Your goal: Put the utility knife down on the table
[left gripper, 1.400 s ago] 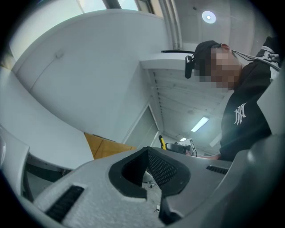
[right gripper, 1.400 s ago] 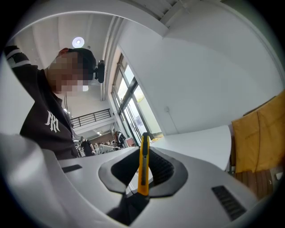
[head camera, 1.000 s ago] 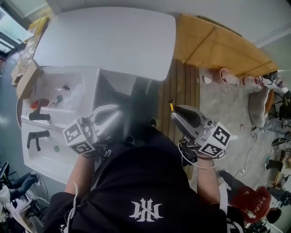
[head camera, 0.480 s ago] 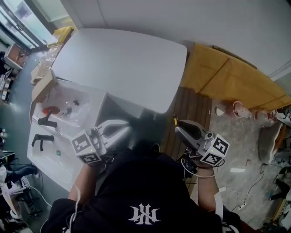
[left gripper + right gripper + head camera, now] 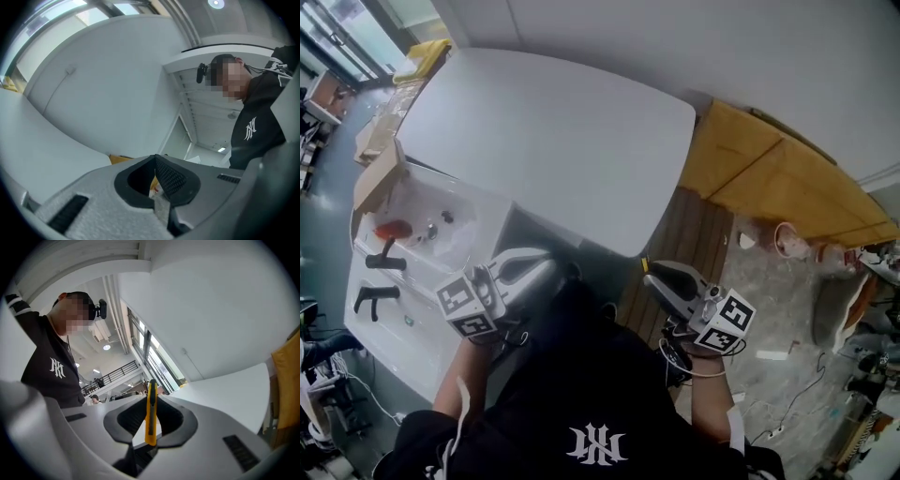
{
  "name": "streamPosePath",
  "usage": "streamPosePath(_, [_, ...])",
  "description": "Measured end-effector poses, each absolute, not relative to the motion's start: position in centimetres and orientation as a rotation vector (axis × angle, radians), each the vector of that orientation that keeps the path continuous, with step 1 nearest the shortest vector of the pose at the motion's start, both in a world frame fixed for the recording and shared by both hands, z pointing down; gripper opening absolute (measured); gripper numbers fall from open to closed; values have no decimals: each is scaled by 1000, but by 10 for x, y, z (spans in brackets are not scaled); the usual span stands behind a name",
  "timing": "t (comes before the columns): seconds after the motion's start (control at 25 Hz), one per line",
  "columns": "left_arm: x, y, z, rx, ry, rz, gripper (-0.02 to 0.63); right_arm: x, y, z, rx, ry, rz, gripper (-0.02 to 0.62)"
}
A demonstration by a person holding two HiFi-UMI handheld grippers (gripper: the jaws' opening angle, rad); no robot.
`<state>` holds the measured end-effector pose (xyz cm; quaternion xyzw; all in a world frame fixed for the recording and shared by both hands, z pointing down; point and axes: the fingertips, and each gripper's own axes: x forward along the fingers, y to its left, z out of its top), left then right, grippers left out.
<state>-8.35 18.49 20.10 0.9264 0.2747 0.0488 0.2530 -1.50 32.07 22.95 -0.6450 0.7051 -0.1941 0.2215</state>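
The yellow utility knife (image 5: pixel 151 411) stands upright between the pads of my right gripper (image 5: pixel 150 420), which is shut on it. In the head view its yellow tip (image 5: pixel 645 266) pokes out of the right gripper (image 5: pixel 652 276), close to my body and short of the near right corner of the white table (image 5: pixel 553 141). My left gripper (image 5: pixel 546 264) is held near the table's front edge at the left. Its jaws meet at the tips with nothing gripped (image 5: pixel 155 161). The tabletop (image 5: pixel 234 390) is bare.
A white sink unit (image 5: pixel 412 281) with black taps (image 5: pixel 377 298) and a red object (image 5: pixel 394 228) stands to the left. A cardboard box (image 5: pixel 380 173) lies beside it. Wooden planks (image 5: pixel 684 244), tan boards (image 5: pixel 778 178) and pots (image 5: pixel 787 239) lie on the floor at right.
The head view has swung so more of the table shows. Both grippers stay near my body; the right one, still holding the knife, sits slightly lower and further left in view.
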Motion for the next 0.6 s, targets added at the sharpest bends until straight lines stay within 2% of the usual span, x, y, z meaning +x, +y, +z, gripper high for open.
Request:
streamPosePath(0.28, [-20, 127, 210, 2534, 776, 98, 6, 33, 265, 194, -1935, 1982, -501, 54])
streamPosePath(0.6, [14, 59, 243, 2521, 766, 140, 6, 79, 212, 185, -2137, 2059, -511, 54])
